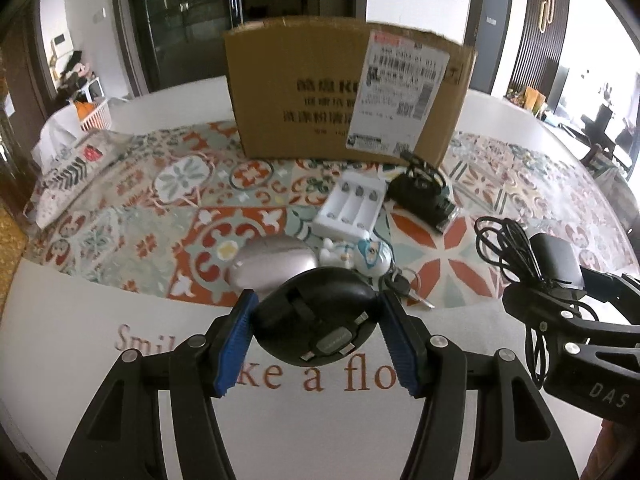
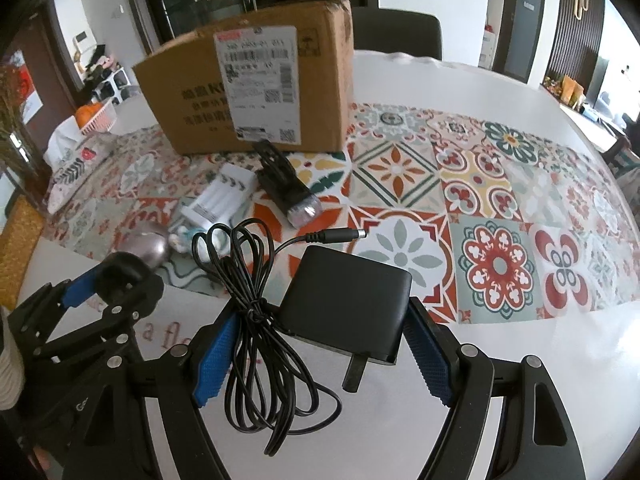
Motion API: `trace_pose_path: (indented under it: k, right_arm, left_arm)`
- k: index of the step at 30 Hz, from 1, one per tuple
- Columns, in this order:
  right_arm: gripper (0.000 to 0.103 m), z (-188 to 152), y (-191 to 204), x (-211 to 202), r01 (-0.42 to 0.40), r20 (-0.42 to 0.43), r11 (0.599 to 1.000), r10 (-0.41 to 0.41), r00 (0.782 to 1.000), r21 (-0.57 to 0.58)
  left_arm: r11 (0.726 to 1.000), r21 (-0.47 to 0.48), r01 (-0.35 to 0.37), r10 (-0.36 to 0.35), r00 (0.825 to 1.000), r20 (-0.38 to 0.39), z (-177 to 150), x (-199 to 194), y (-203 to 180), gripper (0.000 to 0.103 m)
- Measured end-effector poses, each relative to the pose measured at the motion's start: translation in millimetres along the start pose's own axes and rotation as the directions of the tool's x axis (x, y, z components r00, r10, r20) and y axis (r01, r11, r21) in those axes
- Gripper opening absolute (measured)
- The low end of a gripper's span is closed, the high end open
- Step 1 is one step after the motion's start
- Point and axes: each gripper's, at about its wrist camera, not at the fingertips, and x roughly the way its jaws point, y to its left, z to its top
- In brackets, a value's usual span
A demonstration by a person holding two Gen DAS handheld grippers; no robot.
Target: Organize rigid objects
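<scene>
My left gripper [image 1: 316, 300] is shut on a round black cable reel [image 1: 316, 328], with a blue pad pressed on each side, lifted over the white table. In the right wrist view that reel [image 2: 120, 268] shows at the left between the same pads. My right gripper [image 2: 320, 316] is shut on a black power adapter [image 2: 348, 300], whose bundled cord [image 2: 248, 320] hangs beside the left pad. A cardboard box [image 1: 340, 88] stands at the back of the patterned runner [image 2: 500, 208].
On the runner lie a white battery charger [image 1: 352, 204], a black torch [image 1: 424, 196], a silver mouse [image 1: 272, 264], a small blue-and-white figurine [image 1: 368, 256] and keys [image 1: 408, 288]. A patterned pouch [image 1: 68, 176] and a white basket [image 1: 94, 114] sit far left.
</scene>
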Motion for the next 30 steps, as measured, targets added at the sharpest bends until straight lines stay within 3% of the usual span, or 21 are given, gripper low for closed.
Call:
trace_pose_path:
  k: [13, 30]
  right_arm:
    - [0.078, 20.0, 18.3, -41.6, 0.002, 0.087, 1.0, -0.002, 0.996, 0.005]
    - [0.078, 78.4, 48.5, -82.1, 0.0, 0.217, 1.0, 0.007, 0.976, -0.032]
  left_arm:
    - [0.999, 0.034, 0.02, -0.023, 0.998, 0.064, 28.4, -45.0, 17.3, 0.06]
    - [0.997, 0.057, 0.043, -0.052, 0.982, 0.18, 89.7, -88.2, 43.0, 0.06]
